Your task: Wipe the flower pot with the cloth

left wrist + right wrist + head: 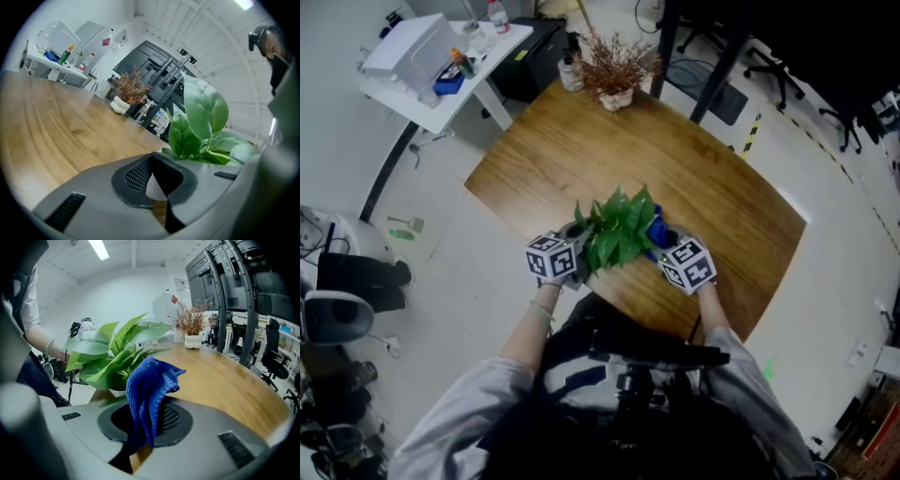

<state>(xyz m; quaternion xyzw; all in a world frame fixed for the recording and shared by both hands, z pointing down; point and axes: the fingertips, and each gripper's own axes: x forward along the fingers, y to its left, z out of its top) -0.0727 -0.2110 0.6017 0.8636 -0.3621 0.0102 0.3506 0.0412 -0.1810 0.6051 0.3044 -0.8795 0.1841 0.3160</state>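
Where the wooden worktop (581,150) reaches its near edge, at 6 o'clock in the head view, the flower pot (118,392) stands with only a bit of white rim showing under its green leaves (619,230). The left gripper (151,161) is at the plant's 9 o'clock, its fingers (136,176) closed on a white piece that looks like the pot's rim. The right gripper (145,416) is at 3 o'clock, its fingers pinching the blue cloth (147,390), which bunches upward just beside the leaves. A dried plant (614,66) stands at the worktop's 12 o'clock edge.
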